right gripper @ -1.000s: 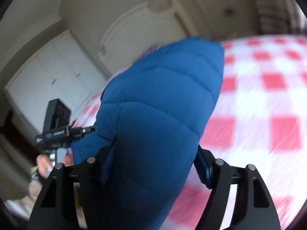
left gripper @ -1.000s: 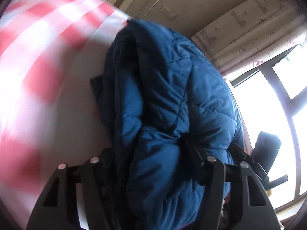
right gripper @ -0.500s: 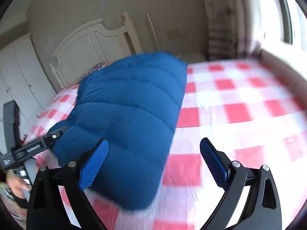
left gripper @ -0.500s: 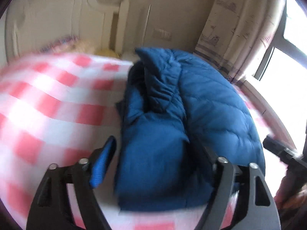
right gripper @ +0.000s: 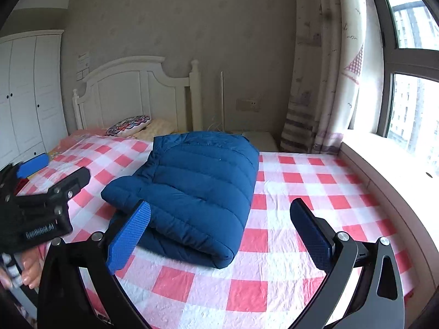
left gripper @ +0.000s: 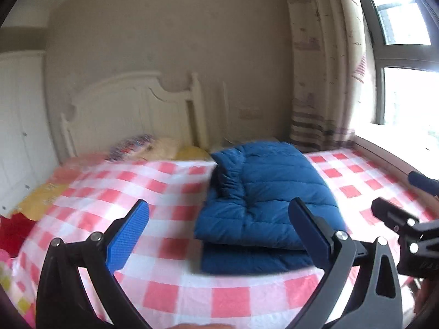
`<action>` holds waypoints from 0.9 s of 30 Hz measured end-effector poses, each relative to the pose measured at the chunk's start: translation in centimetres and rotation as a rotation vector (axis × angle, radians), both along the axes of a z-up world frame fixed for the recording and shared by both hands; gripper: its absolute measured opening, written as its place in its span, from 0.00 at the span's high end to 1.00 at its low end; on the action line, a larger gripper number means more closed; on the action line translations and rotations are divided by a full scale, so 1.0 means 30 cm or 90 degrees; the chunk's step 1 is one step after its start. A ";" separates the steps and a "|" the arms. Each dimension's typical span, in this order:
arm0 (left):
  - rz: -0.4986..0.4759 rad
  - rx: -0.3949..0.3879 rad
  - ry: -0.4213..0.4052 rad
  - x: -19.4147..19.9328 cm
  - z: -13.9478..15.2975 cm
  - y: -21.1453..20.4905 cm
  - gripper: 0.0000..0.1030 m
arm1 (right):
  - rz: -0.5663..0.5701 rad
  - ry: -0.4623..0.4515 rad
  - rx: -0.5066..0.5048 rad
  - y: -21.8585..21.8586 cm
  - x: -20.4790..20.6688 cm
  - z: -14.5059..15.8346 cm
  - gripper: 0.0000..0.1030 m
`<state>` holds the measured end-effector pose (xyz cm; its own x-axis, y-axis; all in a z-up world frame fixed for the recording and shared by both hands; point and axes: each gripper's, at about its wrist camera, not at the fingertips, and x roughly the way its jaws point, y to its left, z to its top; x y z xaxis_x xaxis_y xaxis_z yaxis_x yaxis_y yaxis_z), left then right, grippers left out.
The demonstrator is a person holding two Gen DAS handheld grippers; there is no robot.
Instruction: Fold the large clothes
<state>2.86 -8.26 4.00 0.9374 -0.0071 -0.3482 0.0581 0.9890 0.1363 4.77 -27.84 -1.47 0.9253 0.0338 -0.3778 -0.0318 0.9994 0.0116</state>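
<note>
A blue quilted jacket (left gripper: 269, 192) lies folded in a thick bundle on the red-and-white checked bed sheet (left gripper: 164, 186). My left gripper (left gripper: 218, 204) hovers in front of it and off the fabric. Its jaws are opening, with nothing between the blue pads (left gripper: 126, 235). In the right wrist view the jacket (right gripper: 197, 181) sits left of centre on the sheet (right gripper: 315, 192). My right gripper (right gripper: 219, 204) is drawn back from the jacket, its jaws opening and empty. The left gripper's body (right gripper: 41, 205) shows at the left edge, with a hand below it.
A white headboard (right gripper: 131, 93) and pillows (right gripper: 129, 124) stand at the far end of the bed. A white wardrobe (right gripper: 24, 96) is on the left. A curtain (right gripper: 323, 82), a window sill (right gripper: 384, 159) and a small white side table (right gripper: 260, 139) are on the right.
Both grippers were closed around the jacket, then opened, let it go and pulled back and up. The jacket now rests folded on the bed.
</note>
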 end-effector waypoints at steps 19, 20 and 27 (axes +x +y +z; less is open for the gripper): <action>0.004 -0.048 0.034 0.000 -0.027 0.085 0.02 | 0.016 0.010 -0.032 0.074 -0.018 -0.005 0.05; 0.006 -0.051 0.035 0.000 -0.028 0.089 0.02 | 0.017 0.009 -0.037 0.080 -0.021 -0.004 0.05; 0.011 -0.057 0.041 0.004 -0.033 0.101 0.02 | 0.028 0.012 -0.057 0.111 -0.024 -0.010 0.05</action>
<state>2.98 -5.23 3.02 0.9136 -0.0248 -0.4058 0.0467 0.9979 0.0441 4.04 -24.50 -1.77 0.9161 0.0398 -0.3989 -0.0766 0.9941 -0.0769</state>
